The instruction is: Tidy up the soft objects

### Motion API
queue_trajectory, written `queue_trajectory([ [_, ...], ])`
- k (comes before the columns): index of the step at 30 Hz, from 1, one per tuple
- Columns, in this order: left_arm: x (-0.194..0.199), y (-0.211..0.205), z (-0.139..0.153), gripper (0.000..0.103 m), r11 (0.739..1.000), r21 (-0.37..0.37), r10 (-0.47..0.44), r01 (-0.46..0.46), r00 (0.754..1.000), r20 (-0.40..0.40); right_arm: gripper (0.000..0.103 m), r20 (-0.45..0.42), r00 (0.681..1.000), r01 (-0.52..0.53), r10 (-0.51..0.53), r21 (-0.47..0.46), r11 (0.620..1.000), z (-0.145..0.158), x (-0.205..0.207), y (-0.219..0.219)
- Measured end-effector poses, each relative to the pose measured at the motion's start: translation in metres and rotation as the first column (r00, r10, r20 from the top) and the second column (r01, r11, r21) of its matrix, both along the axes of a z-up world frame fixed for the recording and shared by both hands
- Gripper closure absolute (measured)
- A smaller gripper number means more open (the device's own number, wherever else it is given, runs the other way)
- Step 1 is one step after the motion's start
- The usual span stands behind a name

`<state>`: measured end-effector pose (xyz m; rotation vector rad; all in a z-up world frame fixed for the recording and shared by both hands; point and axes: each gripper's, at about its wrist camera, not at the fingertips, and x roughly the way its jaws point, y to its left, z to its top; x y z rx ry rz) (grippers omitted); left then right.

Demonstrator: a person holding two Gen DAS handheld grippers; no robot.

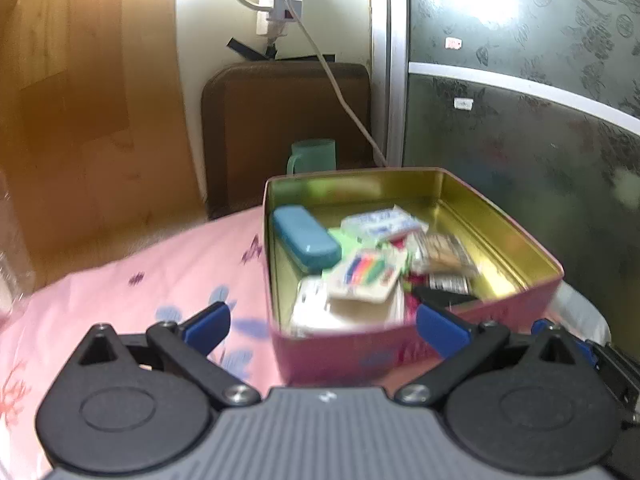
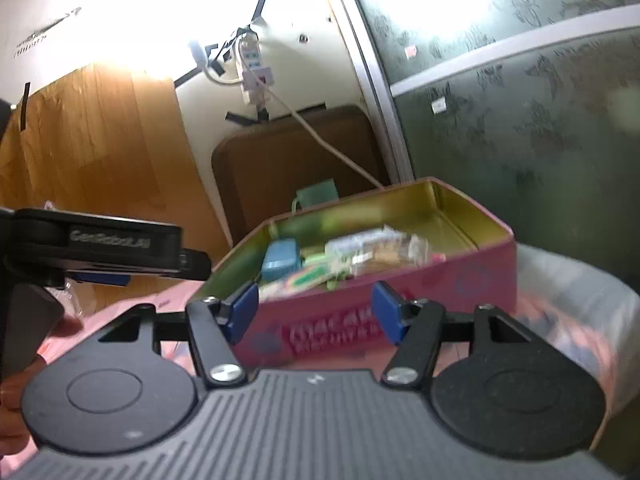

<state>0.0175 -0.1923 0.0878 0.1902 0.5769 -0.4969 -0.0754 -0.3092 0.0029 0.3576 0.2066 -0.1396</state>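
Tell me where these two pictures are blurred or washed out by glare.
Left wrist view: glare whitens the upper wall and the patterned glass door; packets in the pink metal tin with gold interior are smeared. Right wrist view: stronger glare bleaches the wall; the tin's lettering is unreadably blurred.

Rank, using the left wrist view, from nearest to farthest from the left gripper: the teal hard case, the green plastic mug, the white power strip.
1. Teal hard case, inside the tin, left.
2. Green plastic mug, behind the tin.
3. White power strip, on the wall.
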Motion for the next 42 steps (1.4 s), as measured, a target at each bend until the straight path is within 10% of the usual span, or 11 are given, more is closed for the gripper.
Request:
queue_trajectory([
  [12,-0.043,0.053,-0.026,0.0,0.992,0.047,0.12,-0.117,0.989,-0.086,0.022,-0.048,0.998,-0.037,0.037,0.0,0.999,0.005,-0.029,0.031],
  [42,-0.079,0.091,-0.049,0.0,0.96,0.172,0.217,-0.221,0.975,0.041,0.015,-0.073,0.995,-0.06,0.064,0.058,0.997,0.008,-0.026,0.048],
])
